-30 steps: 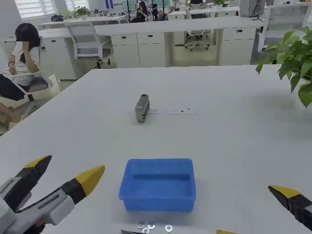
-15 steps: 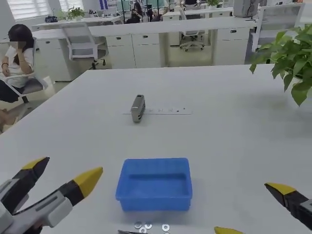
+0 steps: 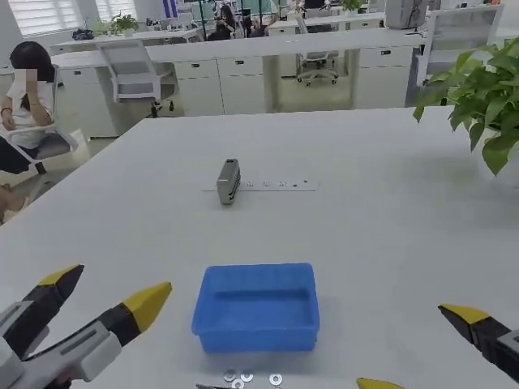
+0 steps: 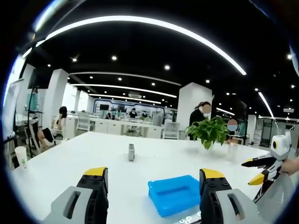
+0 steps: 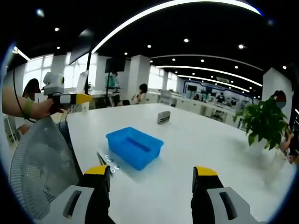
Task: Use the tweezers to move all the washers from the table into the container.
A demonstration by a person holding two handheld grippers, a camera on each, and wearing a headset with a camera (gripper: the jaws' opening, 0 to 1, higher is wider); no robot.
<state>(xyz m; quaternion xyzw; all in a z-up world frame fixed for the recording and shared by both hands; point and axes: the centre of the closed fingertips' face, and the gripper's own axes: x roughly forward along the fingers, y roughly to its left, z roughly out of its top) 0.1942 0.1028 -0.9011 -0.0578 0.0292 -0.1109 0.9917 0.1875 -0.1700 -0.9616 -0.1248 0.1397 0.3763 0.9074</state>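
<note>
Left gripper (image 3: 108, 286) and right gripper (image 3: 417, 348) spread, empty. Tweezers (image 5: 101, 157) lie flat by washers (image 3: 251, 377); a careless pinch may scatter them.

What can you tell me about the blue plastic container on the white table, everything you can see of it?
The blue rectangular plastic container is a shallow open tray with rounded corners and smooth, plain walls. It looks empty. It sits flat and upright on the white table, with its long side facing the person. A few small metal washers lie on the table just in front of its near wall, apart from it.
</note>
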